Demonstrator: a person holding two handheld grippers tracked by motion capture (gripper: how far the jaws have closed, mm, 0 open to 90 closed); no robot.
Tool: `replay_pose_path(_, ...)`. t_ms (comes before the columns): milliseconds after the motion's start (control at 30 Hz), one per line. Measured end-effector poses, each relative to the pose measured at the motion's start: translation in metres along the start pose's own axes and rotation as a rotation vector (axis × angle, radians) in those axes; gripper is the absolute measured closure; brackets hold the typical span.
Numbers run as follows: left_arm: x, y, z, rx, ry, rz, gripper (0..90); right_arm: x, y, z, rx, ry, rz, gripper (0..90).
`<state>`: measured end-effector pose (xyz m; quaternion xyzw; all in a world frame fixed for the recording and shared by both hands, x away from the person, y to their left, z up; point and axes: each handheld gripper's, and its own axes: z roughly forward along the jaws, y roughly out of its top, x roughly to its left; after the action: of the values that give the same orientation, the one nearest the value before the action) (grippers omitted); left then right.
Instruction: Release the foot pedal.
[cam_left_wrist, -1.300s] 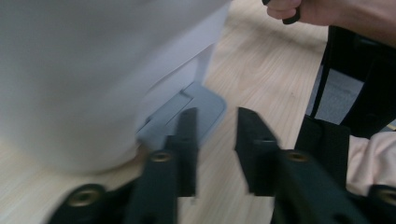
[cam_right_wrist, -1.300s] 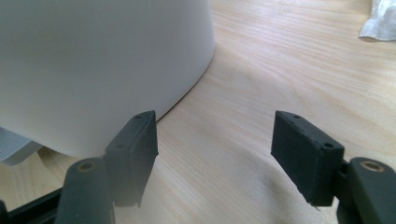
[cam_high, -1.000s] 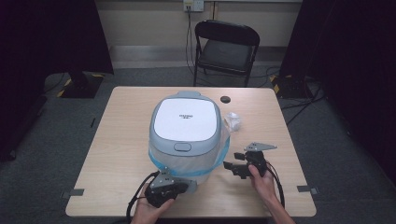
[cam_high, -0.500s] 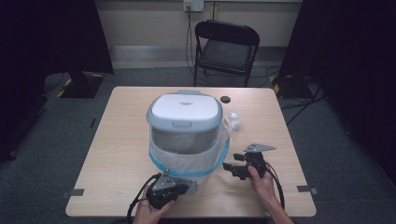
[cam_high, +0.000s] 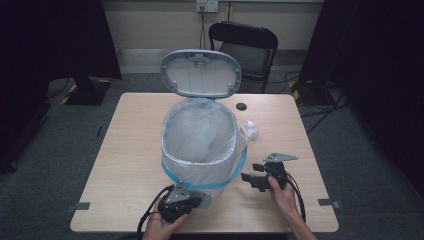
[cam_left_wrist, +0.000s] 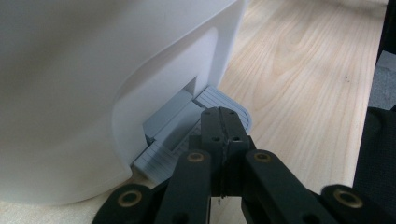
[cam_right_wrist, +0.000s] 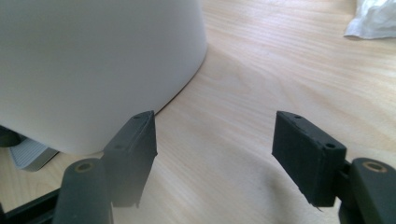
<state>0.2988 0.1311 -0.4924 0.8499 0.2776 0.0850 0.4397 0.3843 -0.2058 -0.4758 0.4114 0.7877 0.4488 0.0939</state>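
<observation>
Crumpled tissue (cam_high: 249, 130) beside open bin (cam_high: 200, 150); chair (cam_high: 243, 50) behind table (cam_high: 125, 150)

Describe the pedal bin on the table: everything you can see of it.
The white plastic pedal bin stands upright at the middle of the light wooden table. Its grey-rimmed oval lid is raised, hinged at the far side, showing its underside. A translucent liner bag with a blue band is folded over the rim. At the near base, a ribbed grey foot pedal juts out; the shut left tongs rest on it. The open right tongs sit beside the bin's wall.
</observation>
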Motion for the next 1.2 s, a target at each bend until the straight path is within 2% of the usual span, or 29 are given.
replay_pose_path(200, 0.0, 0.0, 0.0, 0.0, -0.003, 0.006, 90.0, -0.01, 0.007, 0.003, 0.028, -0.067, -0.042, 22.7)
replay_pose_path(267, 0.0, 0.0, 0.0, -0.001, -0.003, 0.006, 90.0, -0.018, 0.013, 0.004, 0.036, -0.101, -0.043, 22.0)
replay_pose_path(400, 0.0, 0.0, 0.0, 0.001, 0.0, 0.002, 90.0, -0.037, 0.027, 0.005, 0.039, -0.127, -0.028, 20.3)
replay_pose_path(467, 0.0, 0.0, 0.0, 0.003, 0.0, 0.002, 90.0, -0.042, 0.033, 0.006, 0.052, -0.143, -0.042, 18.3)
replay_pose_path(500, 0.001, 0.0, 0.0, 0.0, -0.004, 0.001, 90.0, -0.049, 0.039, 0.008, 0.043, -0.139, -0.036, 17.7)
replay_pose_path(633, 0.001, 0.0, 0.0, 0.001, -0.005, 0.003, 90.0, -0.059, 0.048, 0.014, 0.046, -0.16, -0.038, 17.1)
replay_pose_path(733, 0.0, 0.001, 0.0, 0.009, 0.004, 0.0, 90.0, -0.069, 0.054, 0.021, 0.053, -0.163, -0.018, 15.5)
replay_pose_path(900, 0.0, 0.0, 0.0, 0.009, 0.003, 0.001, 90.0, -0.079, 0.065, 0.033, 0.057, -0.171, -0.031, 16.0)
replay_pose_path(967, 0.0, 0.0, 0.0, 0.006, 0.001, -0.002, 90.0, -0.084, 0.07, 0.036, 0.028, -0.173, -0.027, 16.9)
replay_pose_path(1033, 0.0, 0.0, 0.0, 0.007, 0.0, -0.001, 90.0, -0.09, 0.075, 0.041, 0.026, -0.162, 0.003, 17.0)
replay_pose_path(1100, 0.0, 0.001, -0.001, 0.01, 0.001, 0.002, 90.0, -0.095, 0.078, 0.045, 0.015, -0.172, 0.025, 18.4)
replay_pose_path(1200, 0.001, 0.0, 0.0, 0.004, -0.008, 0.008, 90.0, -0.101, 0.084, 0.052, 0.012, -0.183, 0.034, 19.8)
